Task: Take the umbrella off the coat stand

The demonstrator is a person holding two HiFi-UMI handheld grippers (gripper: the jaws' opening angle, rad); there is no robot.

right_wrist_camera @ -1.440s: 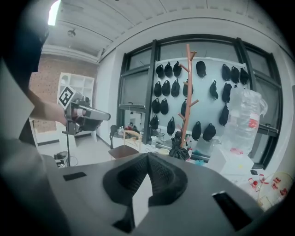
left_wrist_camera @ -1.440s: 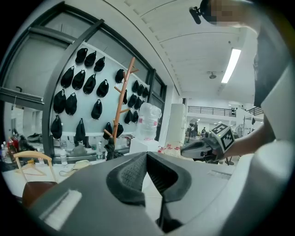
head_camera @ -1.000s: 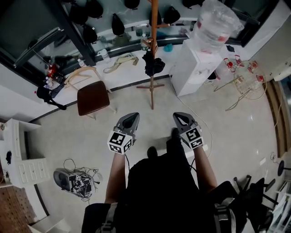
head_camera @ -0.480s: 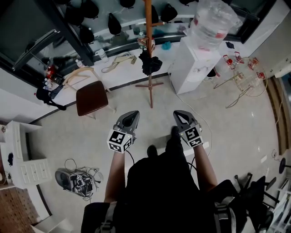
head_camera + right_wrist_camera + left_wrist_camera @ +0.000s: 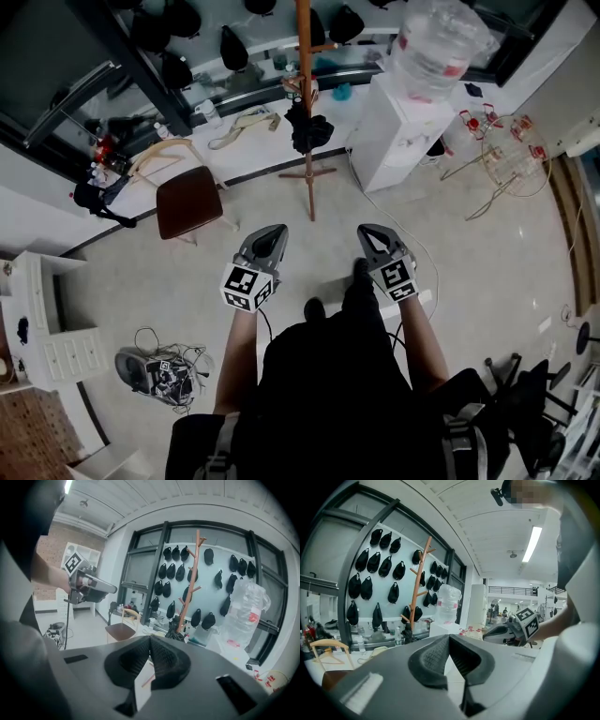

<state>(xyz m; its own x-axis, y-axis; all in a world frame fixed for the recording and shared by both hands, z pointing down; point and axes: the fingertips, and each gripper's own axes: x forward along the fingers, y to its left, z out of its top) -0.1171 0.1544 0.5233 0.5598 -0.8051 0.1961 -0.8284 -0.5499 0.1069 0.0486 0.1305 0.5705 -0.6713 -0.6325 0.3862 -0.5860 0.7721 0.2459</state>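
Observation:
The wooden coat stand (image 5: 304,84) rises from the floor ahead of me. A folded black umbrella (image 5: 307,129) hangs on one of its lower pegs. My left gripper (image 5: 277,231) and right gripper (image 5: 365,231) are held side by side at waist height, well short of the stand. Both are shut with nothing between the jaws. In the left gripper view the stand (image 5: 416,585) is far off to the left, with the umbrella (image 5: 408,632) low on it. In the right gripper view the stand (image 5: 190,583) and umbrella (image 5: 177,633) lie just beyond the closed jaws (image 5: 150,638).
A wooden chair (image 5: 190,200) stands left of the coat stand, and a white water dispenser (image 5: 398,131) with its bottle (image 5: 436,42) to the right. Black bags hang on the wall behind. A white drawer unit (image 5: 42,323) and a cabled device (image 5: 155,370) sit at my left.
The head view has shifted slightly, so the stand sits a little further left and up. Both grippers stay shut and in about the same place.

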